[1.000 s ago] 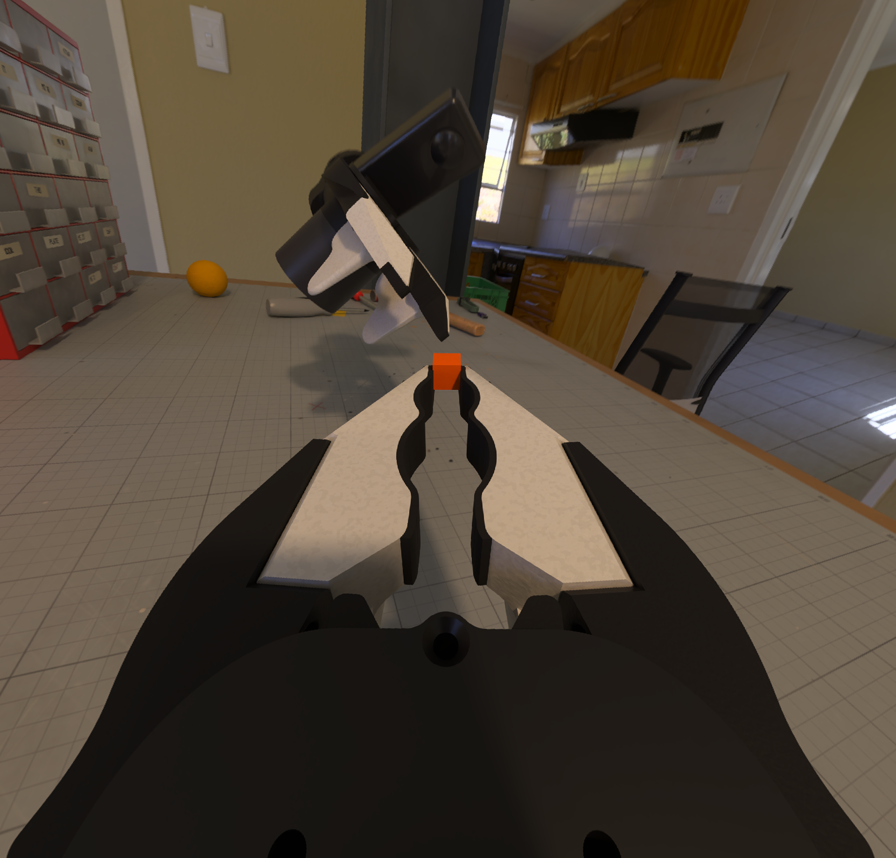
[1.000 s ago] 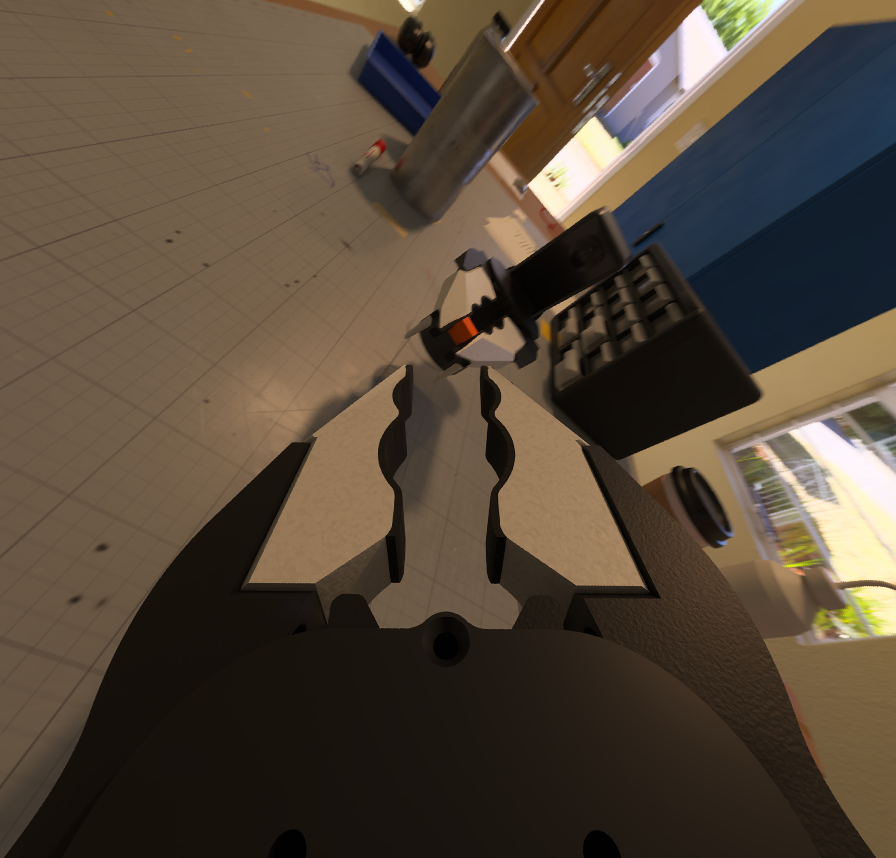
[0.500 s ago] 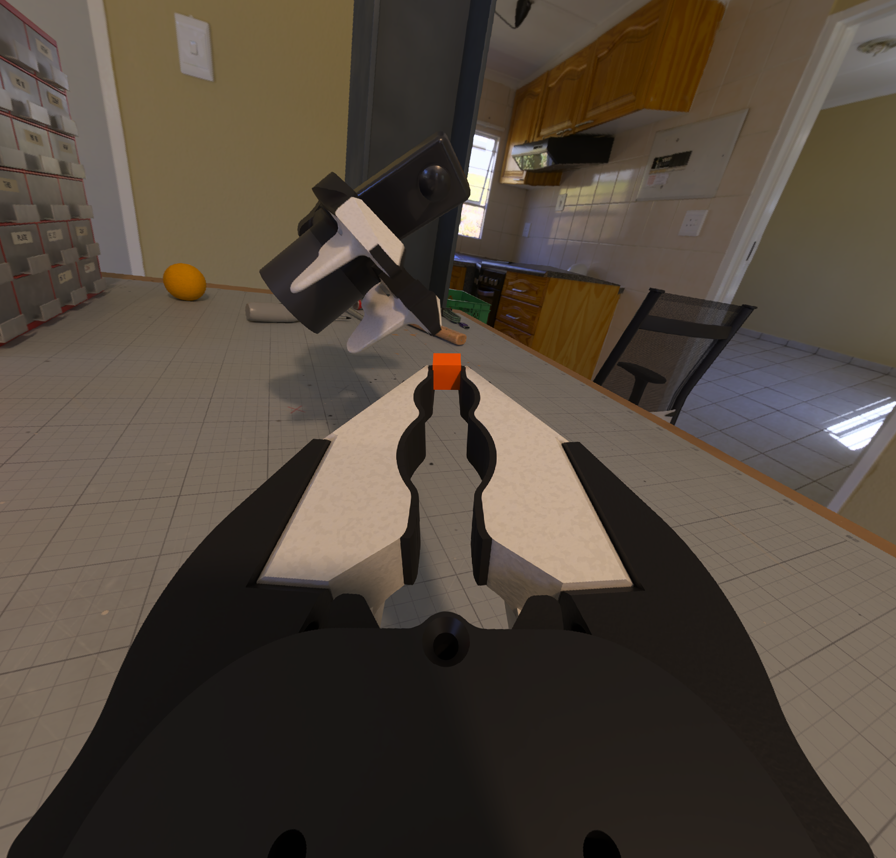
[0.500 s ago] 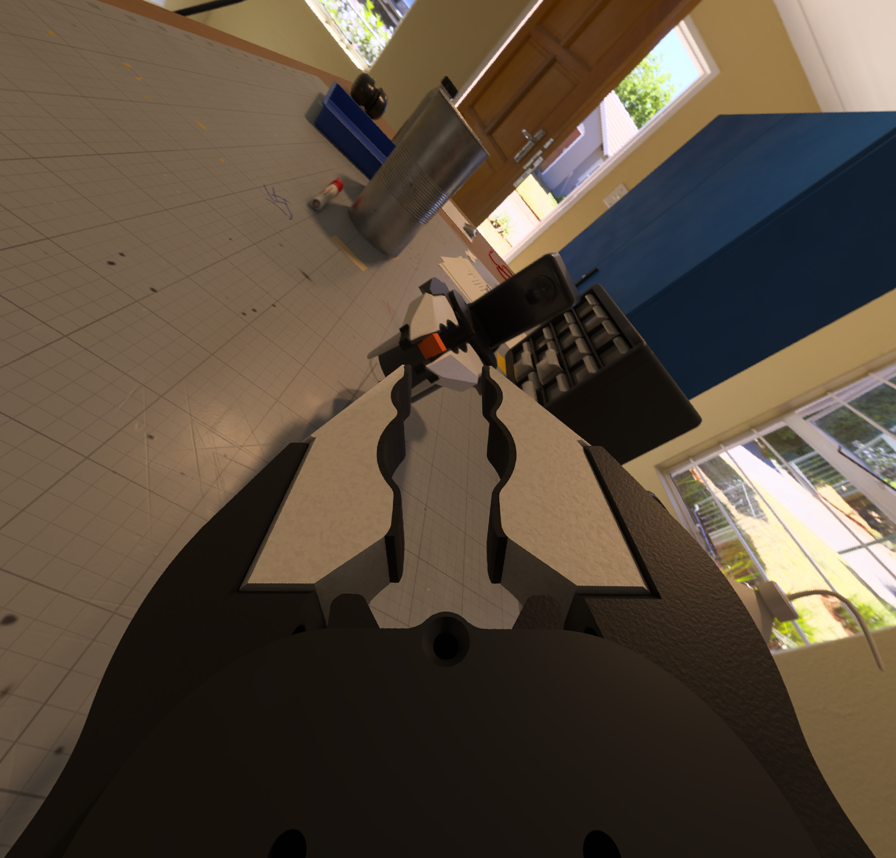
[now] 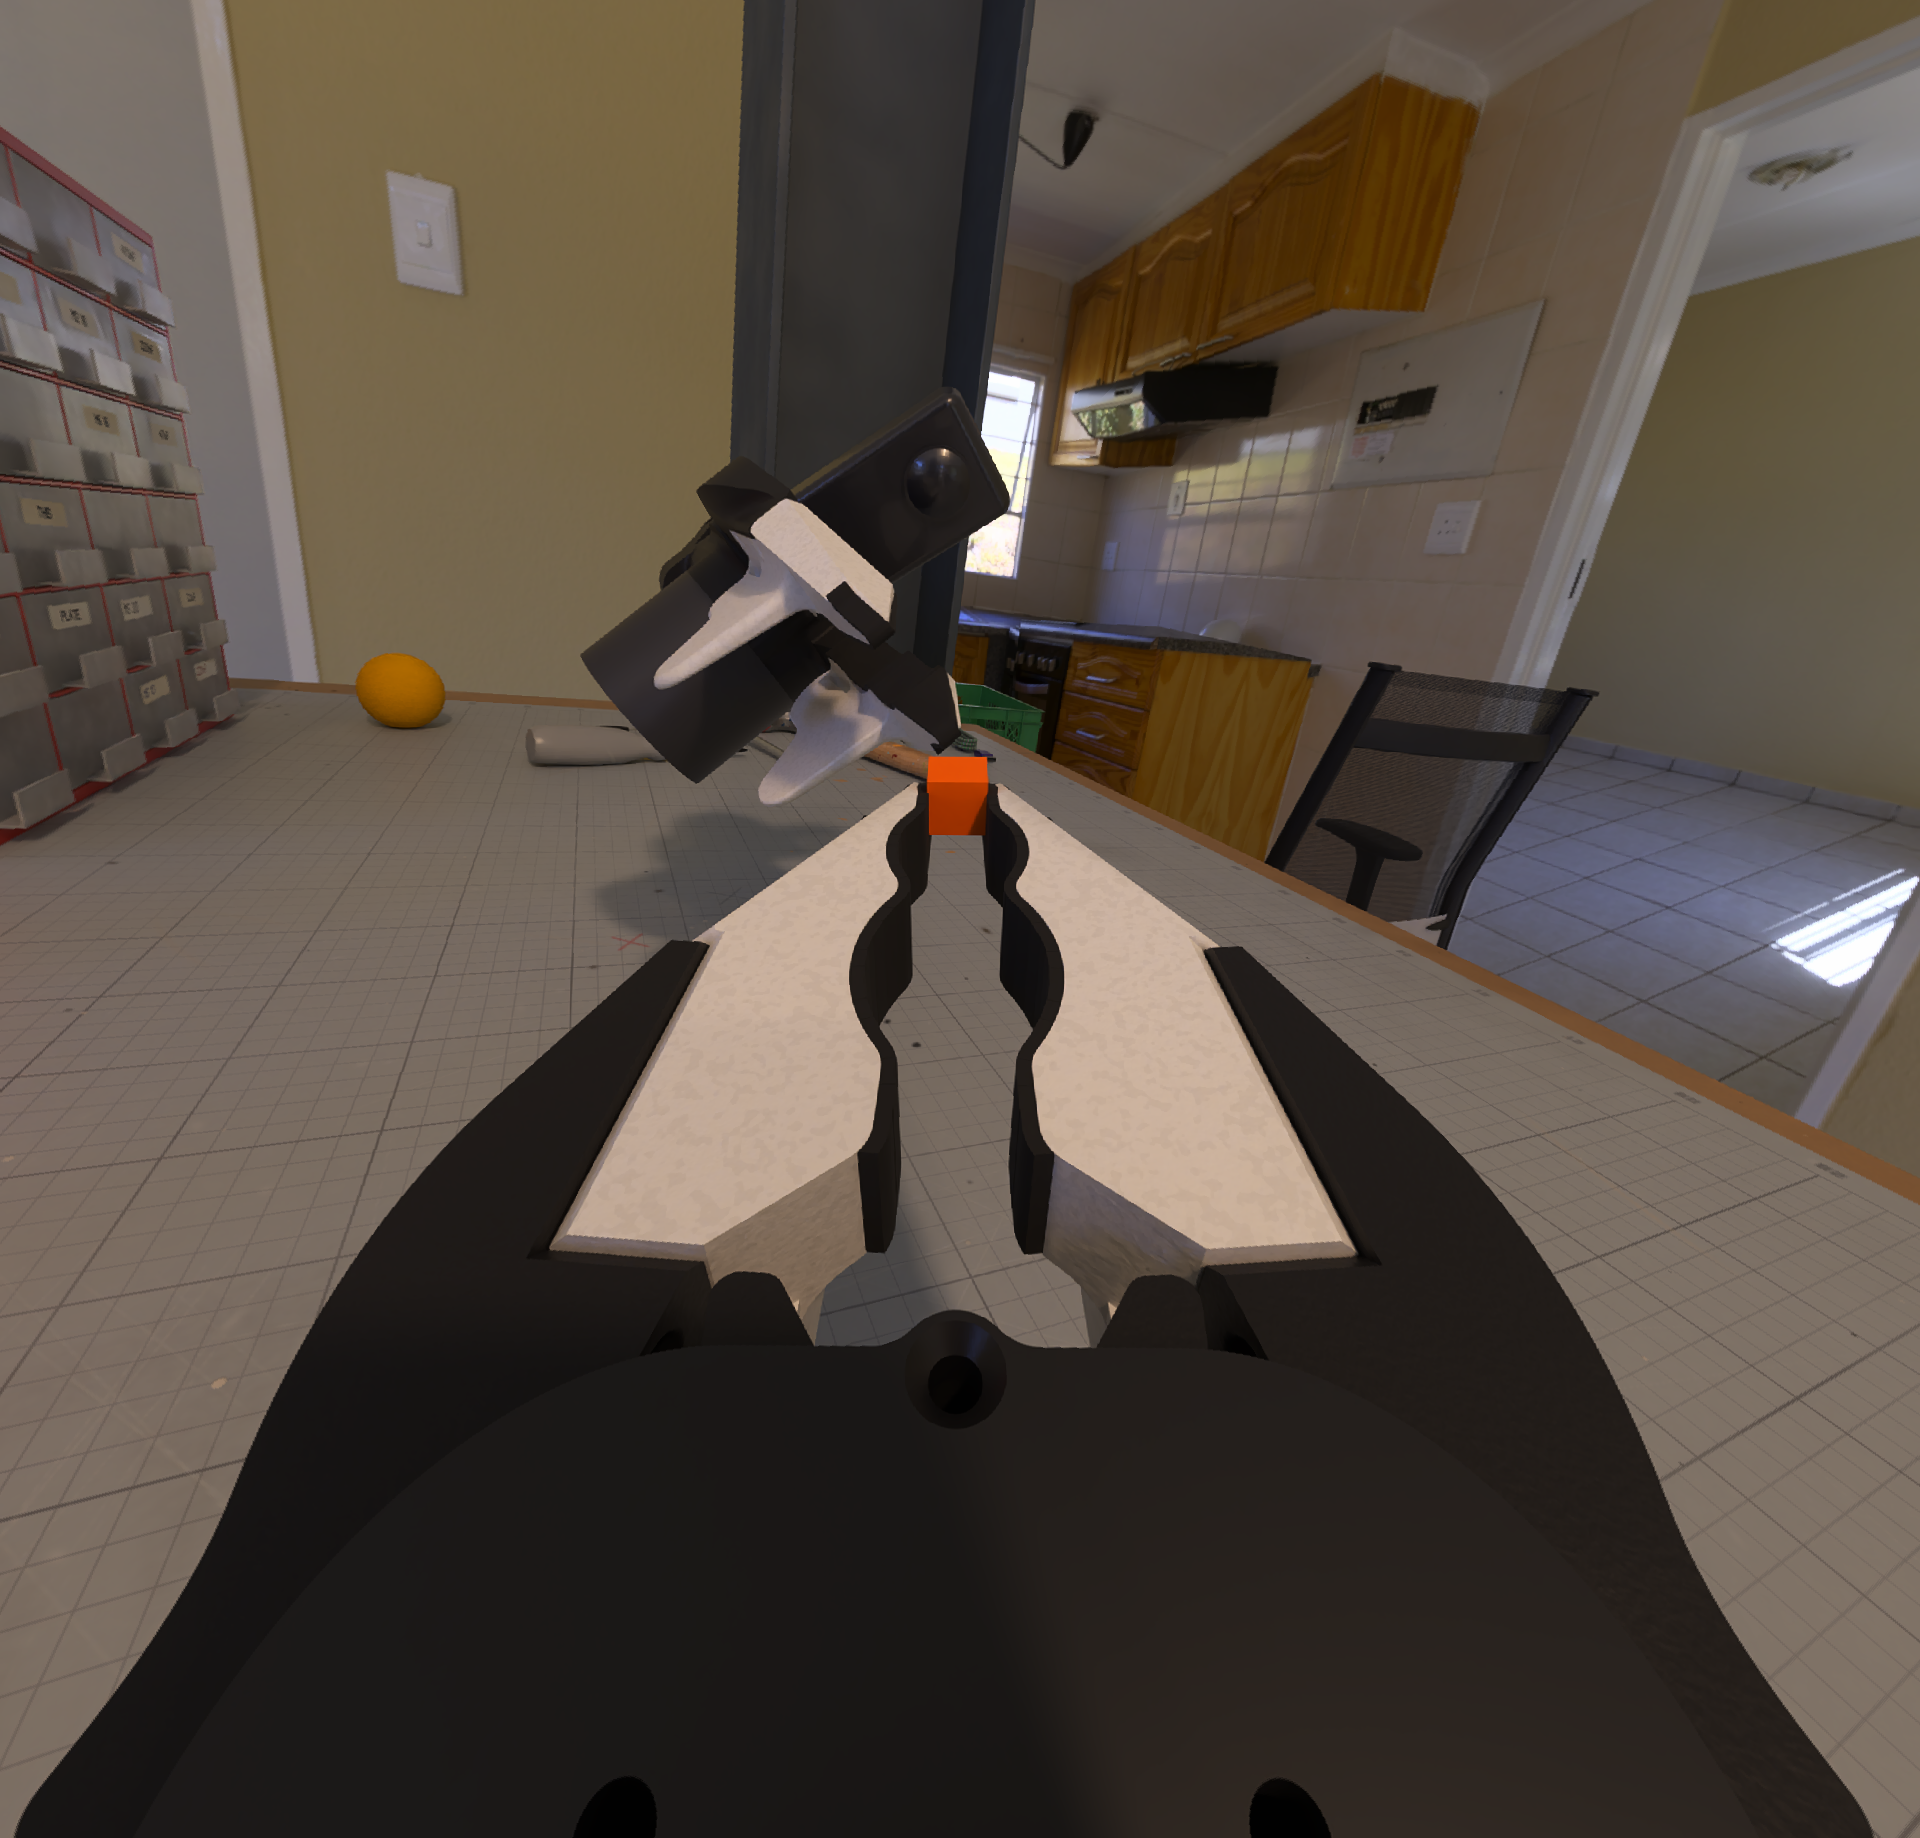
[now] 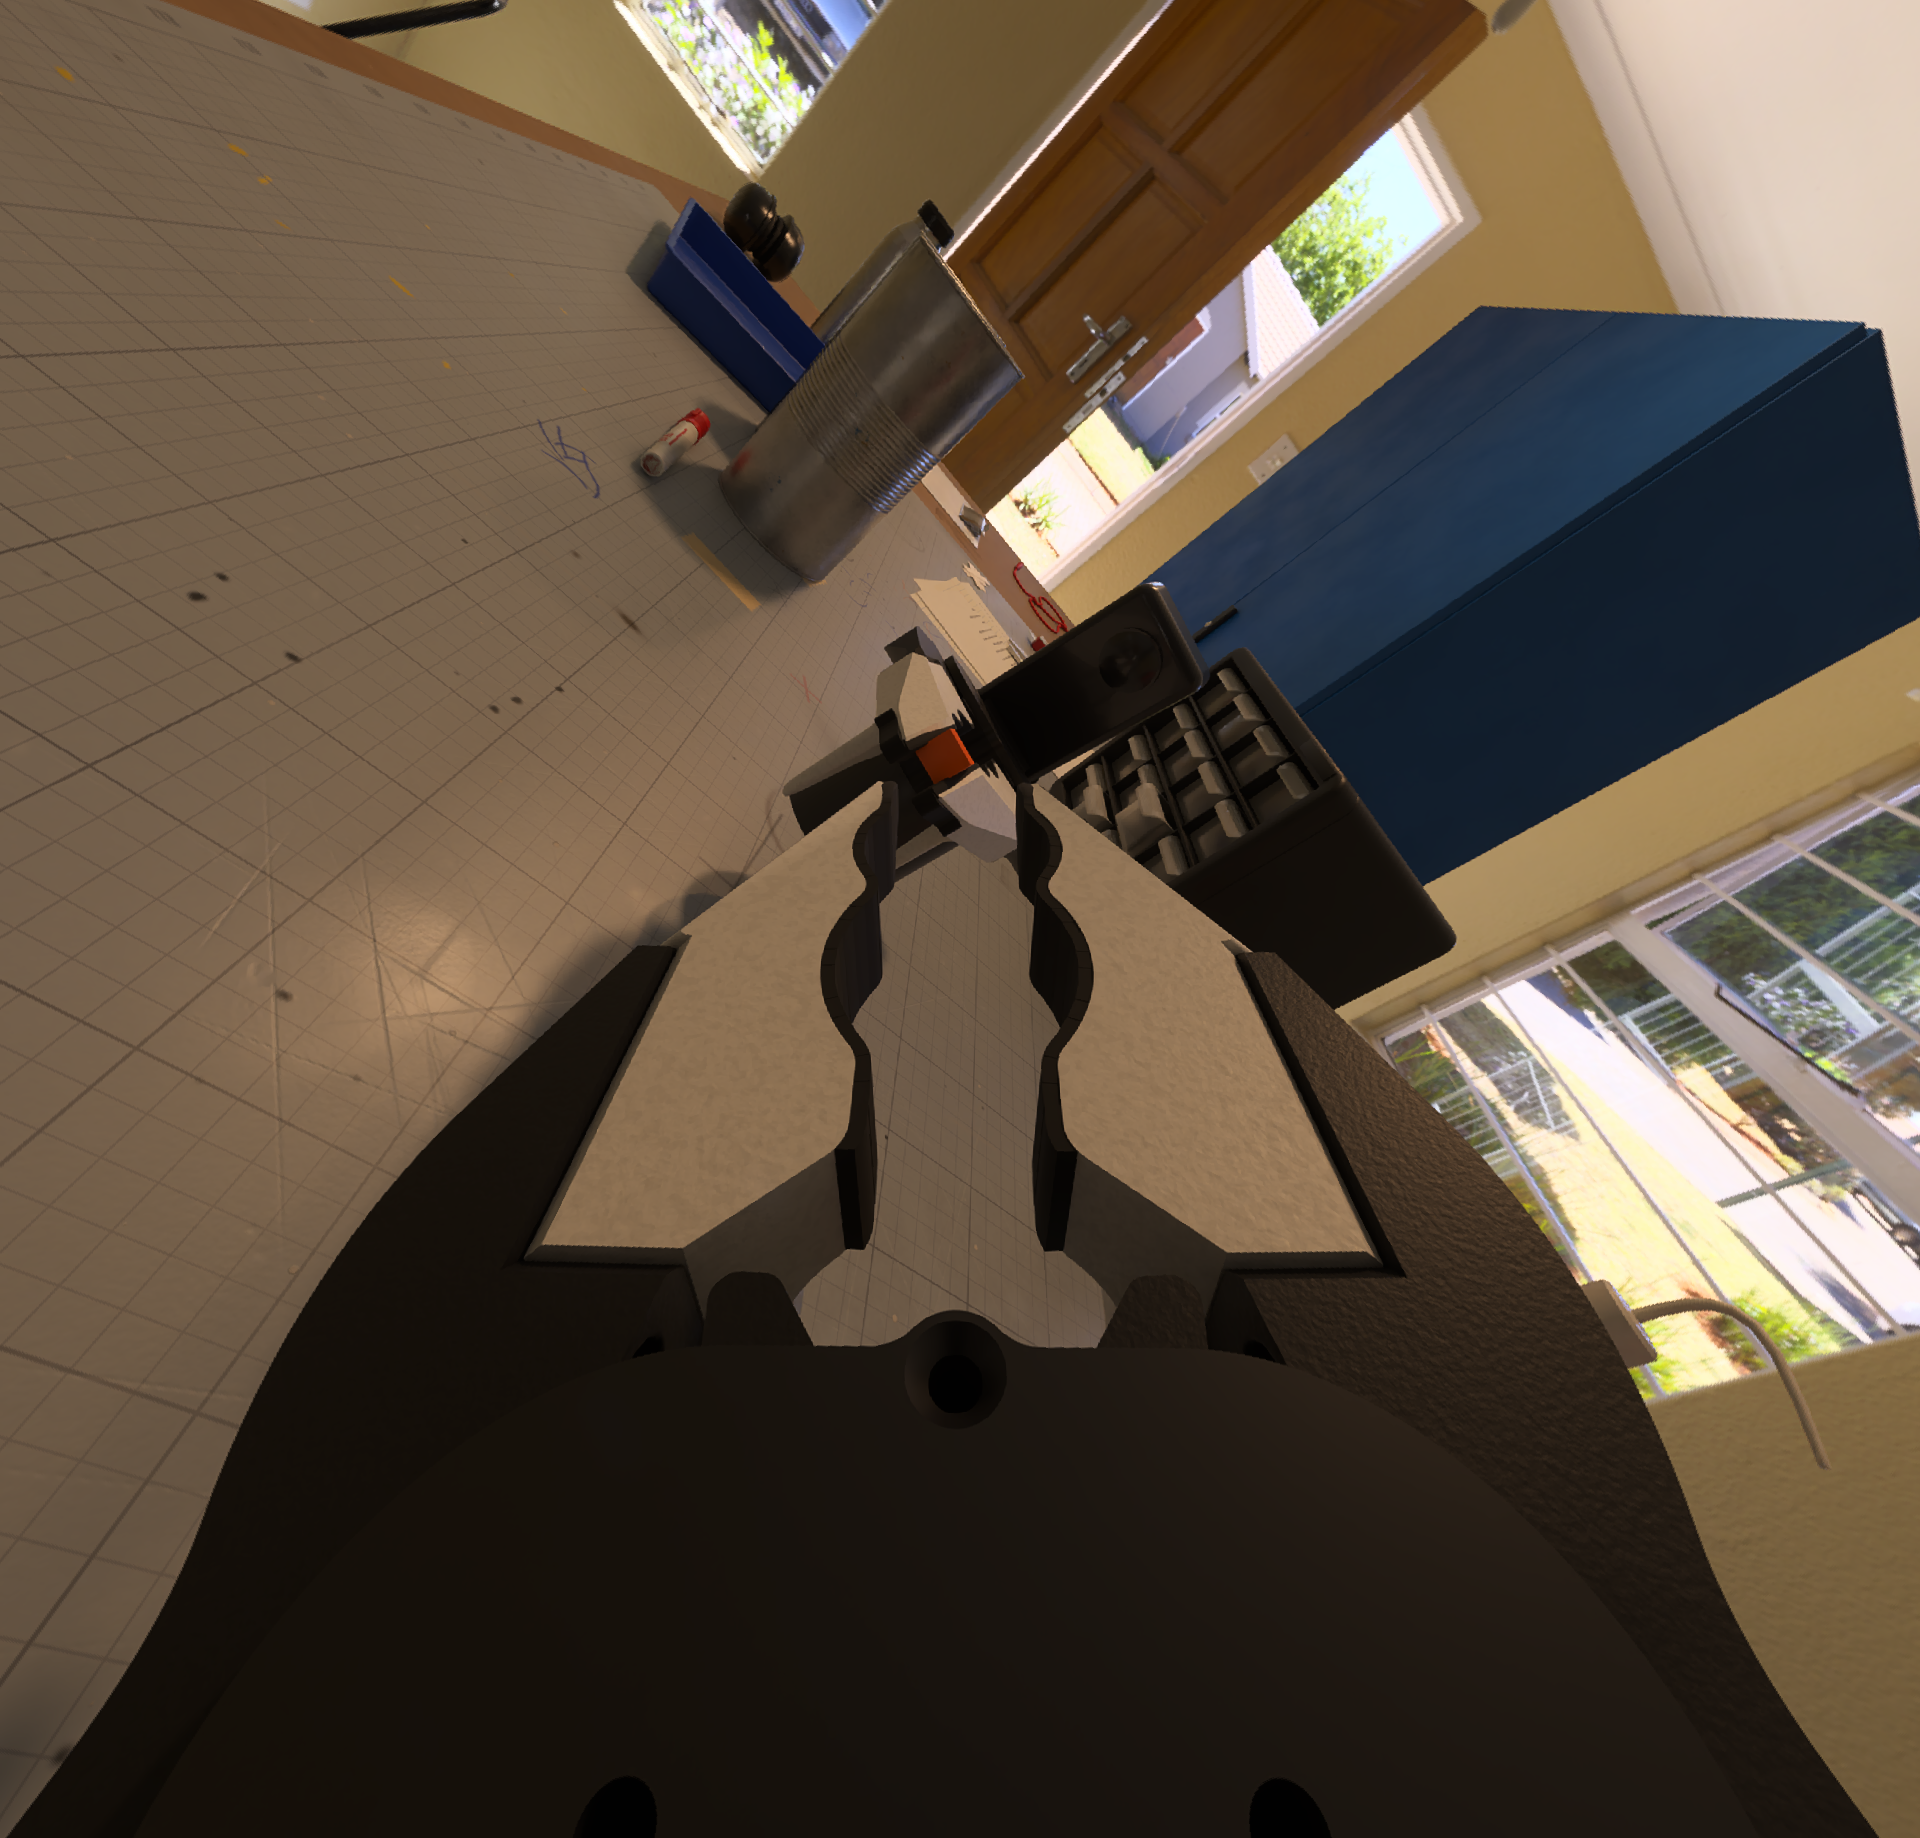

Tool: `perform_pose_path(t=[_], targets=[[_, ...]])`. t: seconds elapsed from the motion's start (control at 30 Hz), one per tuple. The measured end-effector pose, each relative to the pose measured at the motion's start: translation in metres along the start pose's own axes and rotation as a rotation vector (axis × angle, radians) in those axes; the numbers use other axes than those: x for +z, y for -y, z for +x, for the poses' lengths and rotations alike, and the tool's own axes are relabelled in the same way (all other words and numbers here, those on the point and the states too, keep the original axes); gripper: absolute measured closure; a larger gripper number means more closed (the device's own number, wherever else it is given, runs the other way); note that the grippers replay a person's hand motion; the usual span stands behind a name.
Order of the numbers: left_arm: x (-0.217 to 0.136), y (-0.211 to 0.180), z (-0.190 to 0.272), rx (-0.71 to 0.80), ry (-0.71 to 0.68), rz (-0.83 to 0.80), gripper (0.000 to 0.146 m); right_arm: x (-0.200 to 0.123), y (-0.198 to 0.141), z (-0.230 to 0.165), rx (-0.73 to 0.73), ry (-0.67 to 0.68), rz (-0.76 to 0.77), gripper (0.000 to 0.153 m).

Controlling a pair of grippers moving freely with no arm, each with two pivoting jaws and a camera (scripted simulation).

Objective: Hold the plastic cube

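Pinching only at the very tips, the left gripper [image 5: 957,814] has its jaws clamped on the plastic cube [image 5: 957,797], a small orange block held clear of the desk [image 5: 312,957] with its top standing proud of the fingertips. So shallow a hold is the main risk, as I judge it: any tilt, jolt or slackening could let the cube pivot or squirt forward out of the tips and drop to the desk.

The right gripper [image 6: 956,812] has its jaws apart and empty, and hangs tilted just beyond the cube, its fingers pointing down toward it and its nearest tip almost touching the cube's top in the left wrist view. A nudge from that side could knock the block loose or twist it in the grip; closing on it at an angle might pull it away.

Farther off lie an orange ball [image 5: 400,690], a metal can [image 6: 873,427], a marker [image 6: 673,441] and a black compartment tray [image 6: 1226,801], all well apart. A fallen cube could roll toward the desk edge.
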State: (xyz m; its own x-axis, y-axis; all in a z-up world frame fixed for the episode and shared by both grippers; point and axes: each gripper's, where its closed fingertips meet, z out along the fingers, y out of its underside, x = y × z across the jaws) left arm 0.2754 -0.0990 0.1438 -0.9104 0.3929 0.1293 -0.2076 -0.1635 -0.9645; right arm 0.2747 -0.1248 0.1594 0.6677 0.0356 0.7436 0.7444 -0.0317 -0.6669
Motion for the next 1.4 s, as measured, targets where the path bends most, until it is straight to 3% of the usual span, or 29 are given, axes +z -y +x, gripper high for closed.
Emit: perform_pose_path(t=[0.43, 0.67, 0.87, 1.03, 1.17, 1.4], targets=[[0.000, 0.003, 0.011, -0.010, -0.066, 0.017, 0.137, -0.003, 0.009, 0.002, -0.006, -0.016, 0.016, 0.123], [0.000, 0.005, 0.014, -0.012, -0.089, 0.034, 0.137, 0.003, 0.015, -0.001, -0.030, -0.025, 0.029, 0.135], [0.000, 0.005, 0.023, 0.006, -0.133, 0.029, 0.137, 0.006, 0.021, -0.005, -0.046, -0.022, 0.040, 0.136], [0.001, 0.006, 0.031, 0.000, -0.191, 0.038, 0.137, -0.006, 0.028, 0.002, 0.078, 0.009, 0.098, 0.121], [0.002, 0.008, 0.039, 0.008, -0.246, 0.056, 0.137, -0.011, 0.035, 0.008, 0.182, 0.002, 0.169, 0.121], [0.001, 0.019, 0.045, 0.039, -0.292, 0.132, 0.137, 0.008, 0.038, -0.008, 0.220, 0.057, 0.160, 0.118]])
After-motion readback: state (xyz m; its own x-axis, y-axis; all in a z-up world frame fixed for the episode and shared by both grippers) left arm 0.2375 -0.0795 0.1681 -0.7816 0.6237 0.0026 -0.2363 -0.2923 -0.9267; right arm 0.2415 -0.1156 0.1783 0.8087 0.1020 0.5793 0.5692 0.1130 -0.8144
